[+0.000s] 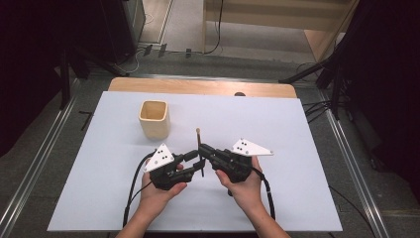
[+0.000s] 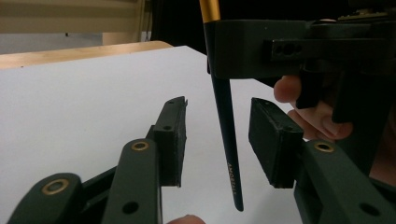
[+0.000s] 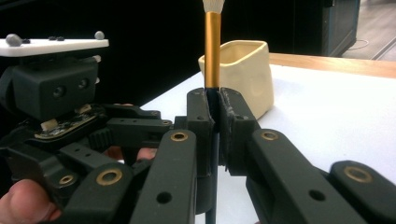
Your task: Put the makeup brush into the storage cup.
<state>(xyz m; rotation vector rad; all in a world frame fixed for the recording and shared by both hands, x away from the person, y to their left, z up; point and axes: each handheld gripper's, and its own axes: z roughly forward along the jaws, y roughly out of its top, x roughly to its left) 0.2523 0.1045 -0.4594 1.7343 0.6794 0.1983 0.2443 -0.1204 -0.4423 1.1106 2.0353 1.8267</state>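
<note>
A makeup brush (image 1: 199,148) with a black handle (image 2: 226,126), gold ferrule (image 3: 212,49) and pale bristles stands upright above the white table. My right gripper (image 3: 215,128) is shut on its handle just below the ferrule. My left gripper (image 2: 217,140) is open, its two pads on either side of the lower handle without touching it. In the high view the left gripper (image 1: 197,161) and right gripper (image 1: 203,151) meet at the brush near the table's middle front. A cream square cup (image 1: 154,118) stands behind them to the left, also seen as the cup (image 3: 243,74) beyond the brush.
The white table top (image 1: 297,148) has bare room on the right and left of the hands. A wooden edge (image 1: 198,87) runs along its far side. Dark stands and cables lie on the floor beyond.
</note>
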